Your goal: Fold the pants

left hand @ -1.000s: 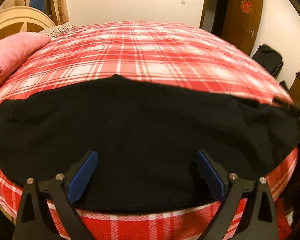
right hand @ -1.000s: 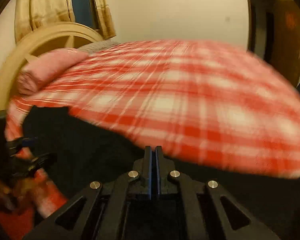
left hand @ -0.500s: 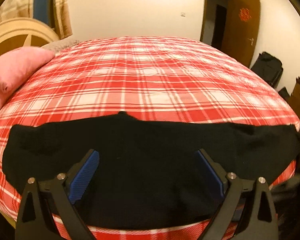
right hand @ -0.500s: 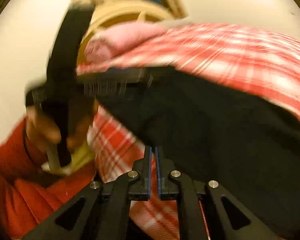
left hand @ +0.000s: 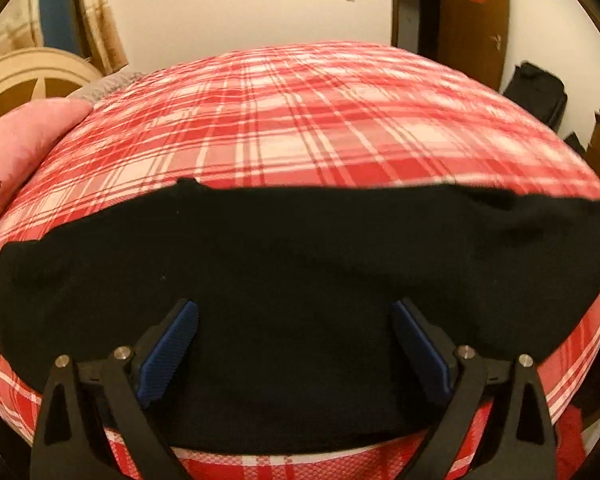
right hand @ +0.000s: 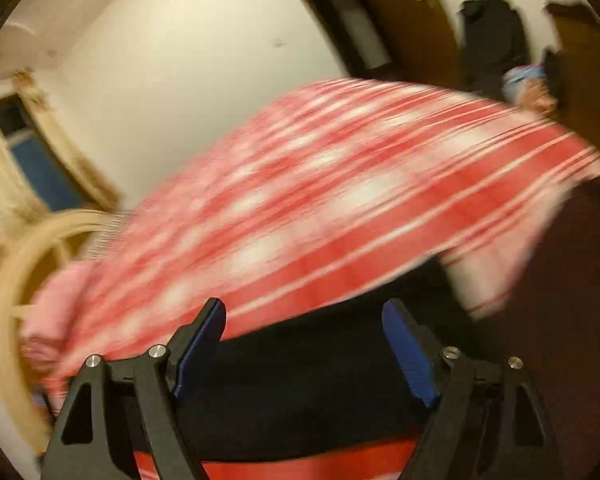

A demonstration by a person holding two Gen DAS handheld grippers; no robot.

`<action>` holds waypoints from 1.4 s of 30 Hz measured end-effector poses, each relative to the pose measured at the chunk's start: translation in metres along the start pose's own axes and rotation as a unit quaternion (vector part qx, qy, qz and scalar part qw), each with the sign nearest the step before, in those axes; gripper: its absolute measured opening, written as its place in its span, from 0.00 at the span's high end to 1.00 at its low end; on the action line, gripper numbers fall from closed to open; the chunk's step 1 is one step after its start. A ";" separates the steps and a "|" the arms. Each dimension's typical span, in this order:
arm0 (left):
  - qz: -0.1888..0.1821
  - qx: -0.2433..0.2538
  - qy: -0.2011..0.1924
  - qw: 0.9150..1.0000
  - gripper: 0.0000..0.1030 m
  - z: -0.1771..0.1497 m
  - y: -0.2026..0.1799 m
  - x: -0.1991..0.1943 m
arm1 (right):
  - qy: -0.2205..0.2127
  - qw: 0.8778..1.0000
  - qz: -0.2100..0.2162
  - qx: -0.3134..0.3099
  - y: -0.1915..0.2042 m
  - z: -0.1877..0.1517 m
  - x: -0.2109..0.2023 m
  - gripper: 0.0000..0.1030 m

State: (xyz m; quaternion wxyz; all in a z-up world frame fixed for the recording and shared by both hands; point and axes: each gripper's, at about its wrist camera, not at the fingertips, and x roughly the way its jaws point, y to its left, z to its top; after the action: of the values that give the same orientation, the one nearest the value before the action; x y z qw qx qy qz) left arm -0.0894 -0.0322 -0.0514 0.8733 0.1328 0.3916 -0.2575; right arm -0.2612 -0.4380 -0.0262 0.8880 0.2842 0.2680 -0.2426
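Black pants (left hand: 300, 264) spread flat in a wide band along the near edge of the bed (left hand: 300, 128), over a red-and-white plaid cover, one small point of cloth poking up on the far edge left of centre. Left tongs (left hand: 294, 350) spread wide just above the dark cloth, blue pads (left hand: 168, 354) well apart, nothing between them. Right tongs (right hand: 304, 348) likewise wide apart and empty, hovering over the pants (right hand: 300, 392) near the bed's edge; right view badly smeared, so little detail there. Pink pillow (left hand: 16, 144) at the left end of the bed, beside a pale curved headboard (left hand: 24, 76). Beyond that, curtains (left hand: 100, 32) around a dark blue window. Cream wall behind the bed, brown door (left hand: 476, 16) standing open at the far right, black bag (left hand: 536, 92) on the floor past the bed's corner. Nothing lying on the pants or between the tongs and the cloth.
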 end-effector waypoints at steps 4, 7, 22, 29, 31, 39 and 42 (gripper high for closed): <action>0.011 -0.003 -0.017 1.000 0.04 0.010 -0.001 -0.010 | 0.065 0.992 -0.060 -0.089 -0.018 0.006 0.030 0.21; 0.021 -0.001 -0.026 0.999 0.04 0.013 -0.004 -0.015 | 0.101 0.985 -0.064 -0.124 -0.018 -0.001 0.052 0.21; 0.002 -0.015 -0.030 0.999 0.04 0.010 0.000 -0.019 | 0.172 0.979 -0.041 -0.102 -0.014 -0.004 0.061 0.86; -0.004 -0.048 -0.038 0.998 0.04 0.008 0.024 -0.023 | 0.129 0.975 0.092 -0.153 0.118 -0.009 0.014 0.86; -0.015 -0.069 -0.037 0.997 0.04 0.008 0.032 -0.022 | 0.143 0.965 0.135 -0.173 0.162 -0.021 0.021 0.86; 0.003 -0.083 -0.043 0.996 0.04 0.000 0.058 -0.029 | 0.192 0.932 0.203 -0.231 0.281 -0.103 0.093 0.86; 0.007 -0.098 -0.042 0.994 0.04 -0.003 0.070 -0.027 | 0.179 0.935 0.184 -0.246 0.298 -0.124 0.110 0.83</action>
State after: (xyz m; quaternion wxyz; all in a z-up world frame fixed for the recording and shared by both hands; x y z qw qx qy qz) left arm -0.0676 0.0371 -0.0307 0.8995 0.0389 0.3771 -0.2173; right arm -0.0486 -0.1752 -0.0682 0.8965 0.1399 0.4169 0.0533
